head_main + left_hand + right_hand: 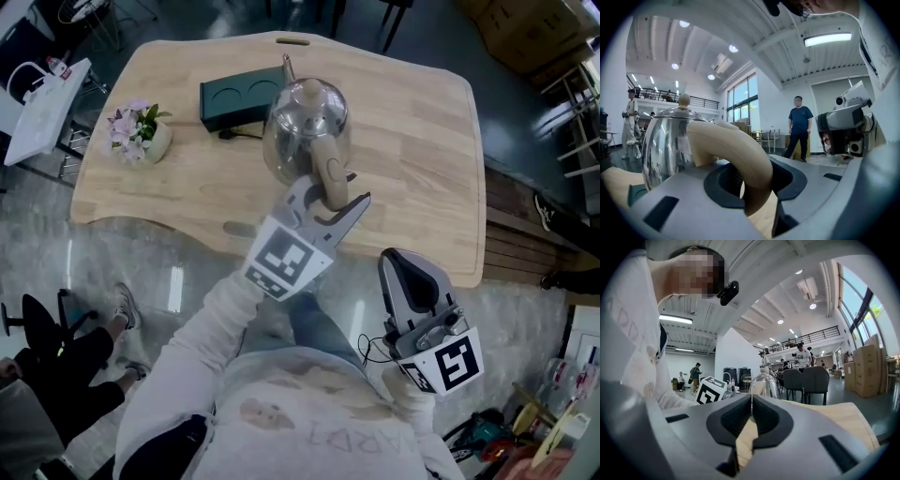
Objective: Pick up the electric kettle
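Note:
A shiny steel electric kettle (302, 127) with a cream handle (328, 176) is off its dark base (234, 98) and over the middle of the wooden table (412, 159). My left gripper (330, 192) is shut on the handle. In the left gripper view the cream handle (736, 147) fills the gap between the dark pads, and the kettle's body (665, 140) stands just beyond. My right gripper (398, 262) is off the table's near edge at the right, shut with nothing in it. From the right gripper view (751, 416) the kettle (764, 383) shows ahead.
A small pot of pink flowers (139, 131) stands at the table's left end. The flat dark base lies at the table's far side with a cord beside it. People stand and sit around the hall; one person's feet (122, 305) are on the floor left of me.

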### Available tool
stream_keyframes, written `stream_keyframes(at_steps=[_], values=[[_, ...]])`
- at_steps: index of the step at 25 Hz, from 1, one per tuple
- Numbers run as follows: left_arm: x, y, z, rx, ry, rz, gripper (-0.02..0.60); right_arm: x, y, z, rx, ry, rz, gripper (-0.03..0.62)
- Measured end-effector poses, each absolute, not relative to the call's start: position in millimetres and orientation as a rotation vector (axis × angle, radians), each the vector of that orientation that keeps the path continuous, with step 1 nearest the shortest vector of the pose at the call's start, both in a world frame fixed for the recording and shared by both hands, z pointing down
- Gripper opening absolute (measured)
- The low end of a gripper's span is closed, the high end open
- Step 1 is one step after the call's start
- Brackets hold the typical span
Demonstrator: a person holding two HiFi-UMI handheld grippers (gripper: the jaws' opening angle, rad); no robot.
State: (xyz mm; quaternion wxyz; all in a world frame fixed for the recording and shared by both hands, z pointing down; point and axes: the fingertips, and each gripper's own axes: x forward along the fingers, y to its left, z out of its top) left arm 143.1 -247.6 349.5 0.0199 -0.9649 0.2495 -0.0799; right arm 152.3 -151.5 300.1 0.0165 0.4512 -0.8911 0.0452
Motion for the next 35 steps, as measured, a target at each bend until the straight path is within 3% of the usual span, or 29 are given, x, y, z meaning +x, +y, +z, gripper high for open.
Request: stream_keyframes(at_steps=[35], values=[[-56, 100, 267, -2.967, 0.618, -0.220, 0.127, -30, 108, 247, 1.368, -2.817, -0.102, 0.020]])
